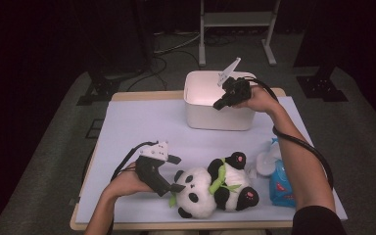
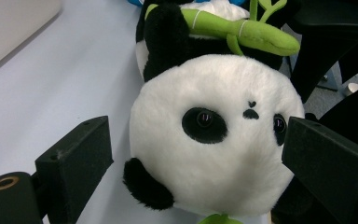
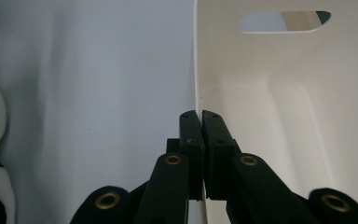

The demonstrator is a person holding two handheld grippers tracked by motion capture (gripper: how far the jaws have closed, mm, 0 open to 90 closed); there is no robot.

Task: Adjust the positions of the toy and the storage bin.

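Panda plush (image 1: 214, 188): lies on the counter's (image 1: 142, 122) pale blue cover, near the front edge, head toward the left claw.
Panda details: white head with black eye patches, a green bamboo stalk (image 2: 233, 30) across its chest.
Left claw (image 1: 172, 172): at the panda's head, its 2 jaws spread wide, 1 on each side of the head; in the left gripper view the pads do not press the plush.
White bin (image 1: 219, 115): stands at the back of the counter, well apart from the panda, open at the top, with a slot handle (image 3: 284, 21) in its wall.
Right claw (image 1: 222, 101): at the bin's front rim, jaws brought together and pinching the thin wall (image 3: 196, 60), 1 jaw inside the bin and 1 outside.
Blue-and-white packet (image 1: 276, 176): lies just beside the panda's feet, on the right side of the counter.
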